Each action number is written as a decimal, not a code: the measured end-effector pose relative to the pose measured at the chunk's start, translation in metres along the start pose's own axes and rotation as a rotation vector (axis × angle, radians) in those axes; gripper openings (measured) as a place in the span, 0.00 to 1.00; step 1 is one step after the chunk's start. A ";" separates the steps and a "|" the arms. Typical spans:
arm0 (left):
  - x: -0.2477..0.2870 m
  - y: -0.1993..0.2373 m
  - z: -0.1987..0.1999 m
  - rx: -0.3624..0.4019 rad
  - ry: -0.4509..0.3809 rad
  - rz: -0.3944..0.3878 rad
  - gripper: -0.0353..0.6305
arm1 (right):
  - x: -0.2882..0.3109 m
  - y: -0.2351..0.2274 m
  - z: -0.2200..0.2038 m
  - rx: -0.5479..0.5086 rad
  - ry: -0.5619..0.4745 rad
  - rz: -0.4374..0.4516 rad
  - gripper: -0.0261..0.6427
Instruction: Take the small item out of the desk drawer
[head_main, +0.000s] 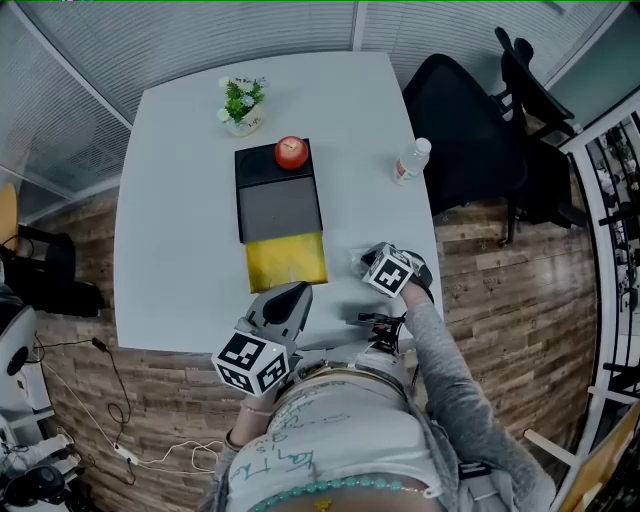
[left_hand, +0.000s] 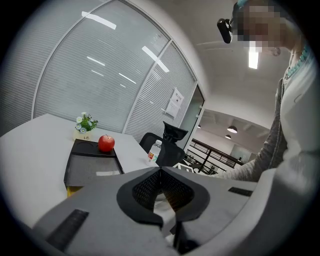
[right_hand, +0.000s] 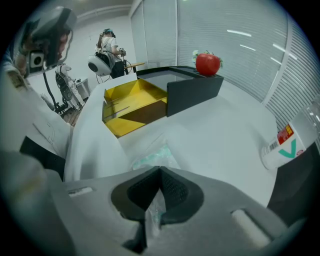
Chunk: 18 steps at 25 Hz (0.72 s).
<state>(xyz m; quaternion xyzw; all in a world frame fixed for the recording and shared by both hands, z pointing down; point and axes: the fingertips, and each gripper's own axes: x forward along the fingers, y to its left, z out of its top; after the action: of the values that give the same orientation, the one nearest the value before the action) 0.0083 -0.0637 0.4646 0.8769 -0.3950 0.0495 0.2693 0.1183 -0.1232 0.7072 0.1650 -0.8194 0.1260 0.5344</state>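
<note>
A black desk organizer (head_main: 278, 205) stands mid-table with its yellow drawer (head_main: 286, 261) pulled out toward me; the drawer (right_hand: 131, 107) looks empty. My right gripper (head_main: 372, 264) points steeply down at the table to the right of the drawer. Its jaws are shut on a small clear packet (right_hand: 151, 159) with pale teal contents, which rests on the white table (right_hand: 225, 130). My left gripper (head_main: 297, 292) hovers just in front of the drawer, close to the table's near edge. In the left gripper view its fingertips (left_hand: 160, 170) meet with nothing between them.
A red apple (head_main: 291, 152) sits on the organizer's top. A small potted plant (head_main: 242, 103) stands behind it, a water bottle (head_main: 410, 161) at the table's right edge. A black office chair (head_main: 480, 130) is beyond the right side. Glass walls with blinds enclose the far side.
</note>
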 end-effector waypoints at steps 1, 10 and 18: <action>0.000 -0.001 0.000 0.000 0.001 -0.002 0.05 | 0.001 0.000 -0.001 0.000 -0.001 -0.001 0.04; 0.000 -0.003 -0.001 0.002 0.000 -0.014 0.05 | 0.000 0.002 0.000 -0.014 -0.001 -0.012 0.04; -0.001 -0.004 -0.002 0.005 0.003 -0.017 0.05 | 0.000 0.002 0.002 -0.023 0.011 -0.018 0.04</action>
<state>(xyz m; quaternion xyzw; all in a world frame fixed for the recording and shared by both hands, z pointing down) 0.0107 -0.0597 0.4637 0.8809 -0.3870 0.0495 0.2679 0.1157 -0.1221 0.7059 0.1657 -0.8162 0.1127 0.5418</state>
